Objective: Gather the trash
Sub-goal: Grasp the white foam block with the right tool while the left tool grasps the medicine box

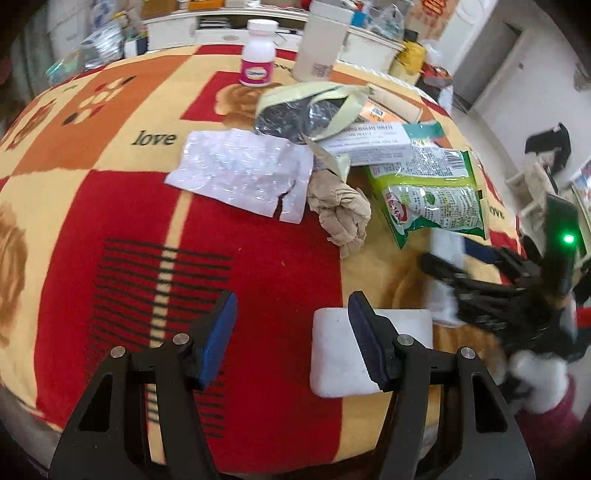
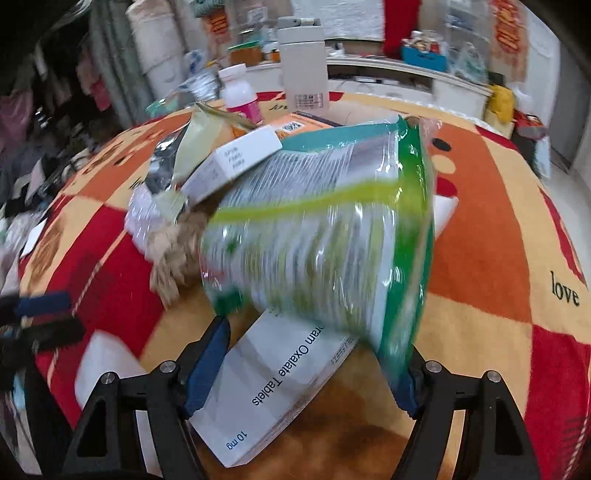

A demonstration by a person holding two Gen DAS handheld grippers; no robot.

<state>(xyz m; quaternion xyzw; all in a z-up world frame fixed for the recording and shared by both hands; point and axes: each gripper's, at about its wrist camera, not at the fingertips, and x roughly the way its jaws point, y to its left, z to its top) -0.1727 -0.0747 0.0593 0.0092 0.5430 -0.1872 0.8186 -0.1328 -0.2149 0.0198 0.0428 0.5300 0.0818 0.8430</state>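
Observation:
A trash pile lies on the patterned blanket (image 1: 122,221): a clear plastic sheet (image 1: 243,170), a crumpled brown paper (image 1: 341,212), a green snack bag (image 1: 432,192), a long white tablet box (image 1: 369,142) and a pale green bag (image 1: 310,107). My left gripper (image 1: 291,332) is open and empty, in front of the pile. My right gripper (image 2: 314,358) is open around a white tablet box (image 2: 273,391) that lies between its fingers, under the blurred green snack bag (image 2: 332,236). The right gripper (image 1: 461,266) also shows in the left wrist view.
A white pad (image 1: 332,354) lies under my left gripper's right finger. A pink-labelled pill bottle (image 1: 258,55) and a tall white container (image 1: 319,40) stand at the far side. A cluttered white shelf (image 1: 221,29) runs behind the table.

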